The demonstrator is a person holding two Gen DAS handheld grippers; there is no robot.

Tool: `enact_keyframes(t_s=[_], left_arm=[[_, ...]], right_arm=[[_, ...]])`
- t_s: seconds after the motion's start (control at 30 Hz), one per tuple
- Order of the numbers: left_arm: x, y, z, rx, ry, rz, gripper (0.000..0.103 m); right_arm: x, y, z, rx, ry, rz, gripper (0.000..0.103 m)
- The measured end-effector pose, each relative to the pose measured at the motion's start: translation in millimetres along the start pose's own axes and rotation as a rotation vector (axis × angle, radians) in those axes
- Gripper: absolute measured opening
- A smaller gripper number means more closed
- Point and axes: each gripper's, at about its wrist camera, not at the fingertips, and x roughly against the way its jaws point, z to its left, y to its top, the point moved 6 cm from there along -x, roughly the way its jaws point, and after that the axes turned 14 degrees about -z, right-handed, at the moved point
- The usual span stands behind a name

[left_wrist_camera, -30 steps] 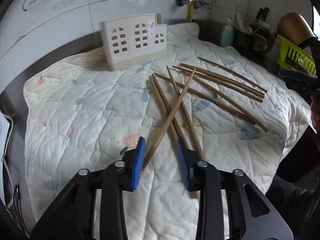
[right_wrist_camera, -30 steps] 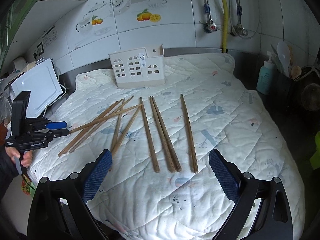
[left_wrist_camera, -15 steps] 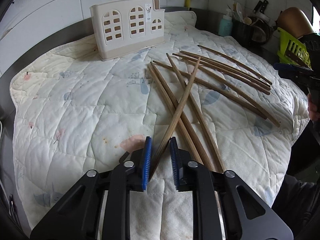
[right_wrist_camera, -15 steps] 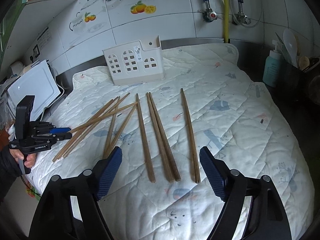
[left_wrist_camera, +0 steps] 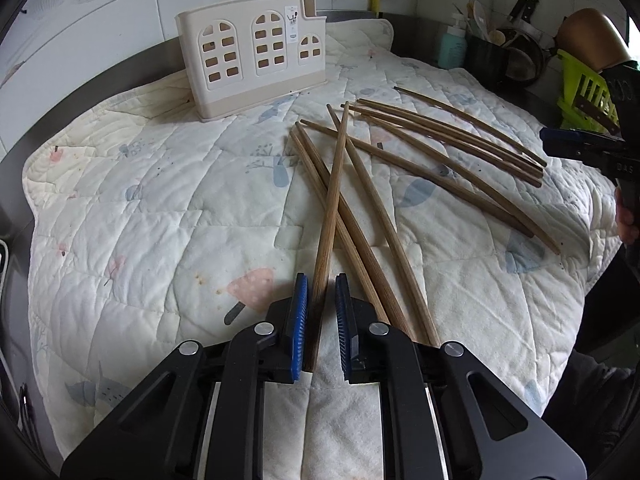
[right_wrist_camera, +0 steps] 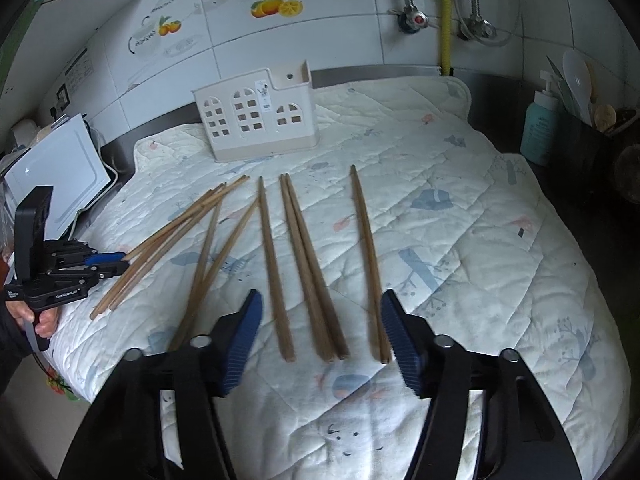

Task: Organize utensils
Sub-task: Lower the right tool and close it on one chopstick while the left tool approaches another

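Lying crossed over its neighbours on the quilted mat [left_wrist_camera: 160, 208], one chopstick [left_wrist_camera: 332, 200] now has its near end between the blue pads of the left gripper [left_wrist_camera: 322, 320]. That gripper's jaws have just been closing: a second ago they stood well apart around the stick, and now they are drawn in to a narrow slot, the left pad against the wood and the right pad at most a sliver off it. I read this as a grip taken or all but taken, so the stick should be ready to lift clear of the pile.

Across the mat, the right gripper [right_wrist_camera: 322, 340] has also been closing, from wide open to about half open. Its jaws now bracket the near ends of a loose row of four chopsticks [right_wrist_camera: 304, 264], the rightmost end just beside the right pad, but no pad presses on any of them, so nothing is held there yet. Gathering all four in one squeeze looks plausible but risks one rolling out.

Farther back, the cream utensil holder [left_wrist_camera: 252, 52] stands upright at the far edge of the mat against the tiled wall, with no chopsticks showing in it; every stick remains on the mat. Sorting has therefore barely begun, and the holder is the likely destination.
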Motion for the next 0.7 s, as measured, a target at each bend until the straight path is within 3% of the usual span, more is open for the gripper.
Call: enact_keyframes(t_s=[0.23, 0.5, 0.63, 0.7], left_arm=[[2, 0, -5, 0.029, 0.013, -0.008, 0.007], [-1, -1, -4, 0.036, 0.005, 0.001, 0.008], [-2, 0, -5, 0.036, 0.016, 0.001, 0.008], [-1, 1, -5, 0.041, 0.026, -0.002, 0.007]], right_arm=[[-14, -10, -22, -0.024, -0.046, 0.036, 0.031], [-30, -14, -26, 0.003, -0.079, 0.047, 0.02], [-30, -15, -25, 0.044, -0.105, 0.039, 0.007], [-28, -14, -25, 0.047, -0.108, 0.033, 0.007]])
